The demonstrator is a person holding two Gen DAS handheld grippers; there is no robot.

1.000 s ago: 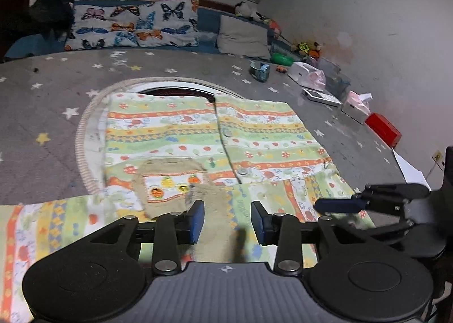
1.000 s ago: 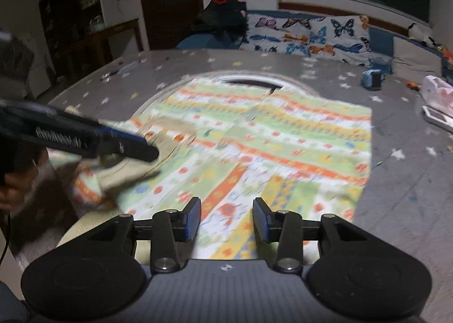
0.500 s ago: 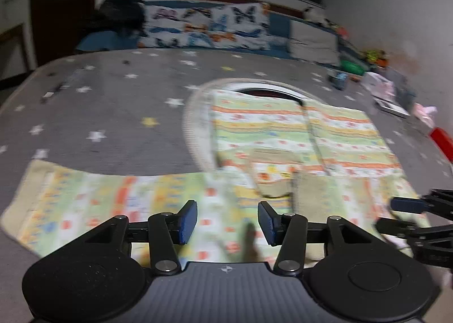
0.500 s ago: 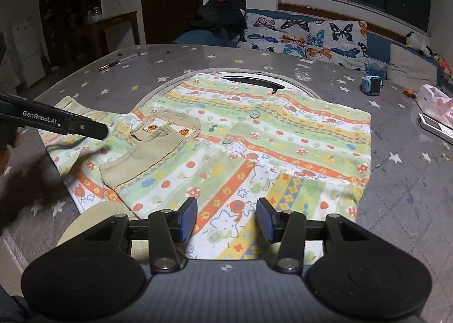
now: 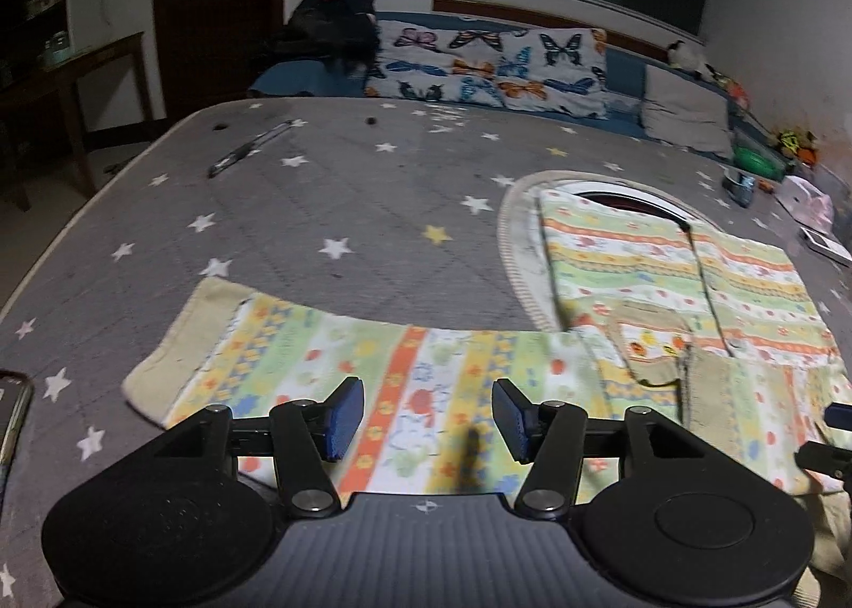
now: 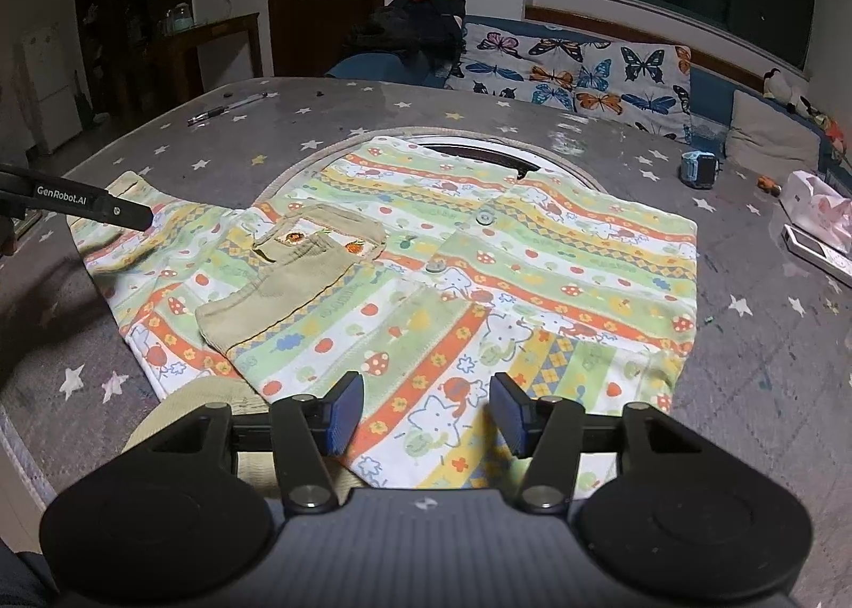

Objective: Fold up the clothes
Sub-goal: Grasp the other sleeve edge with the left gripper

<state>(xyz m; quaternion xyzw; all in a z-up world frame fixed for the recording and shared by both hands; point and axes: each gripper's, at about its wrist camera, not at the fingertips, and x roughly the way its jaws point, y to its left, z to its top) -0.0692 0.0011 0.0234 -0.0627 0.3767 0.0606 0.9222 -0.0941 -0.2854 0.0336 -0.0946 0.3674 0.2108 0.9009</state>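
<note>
A child's striped, printed jacket (image 6: 532, 256) lies flat, front up, on the grey star-patterned bedcover (image 5: 330, 203). It has a beige chest pocket (image 6: 298, 267). One sleeve (image 5: 373, 374) stretches out to the left and ends in a beige cuff (image 5: 175, 342). My left gripper (image 5: 428, 419) hovers open just above the middle of that sleeve; nothing is between its fingers. My right gripper (image 6: 426, 419) is open over the jacket's near hem, also holding nothing. The left gripper's finger (image 6: 106, 206) shows above the sleeve in the right wrist view.
A pen (image 5: 250, 147) lies at the far left of the bed, and a phone (image 5: 13, 421) at the near left edge. A butterfly pillow (image 6: 580, 70) and a grey cushion (image 6: 772, 139) line the back. A small blue object (image 6: 700, 170), a tissue pack (image 6: 814, 203) and a white device (image 6: 820, 251) sit to the right.
The left gripper has swung left from the pocket area to the sleeve, which now lies spread out flat. Both grippers' jaws have opened a little wider. The right gripper has stayed by the hem.
</note>
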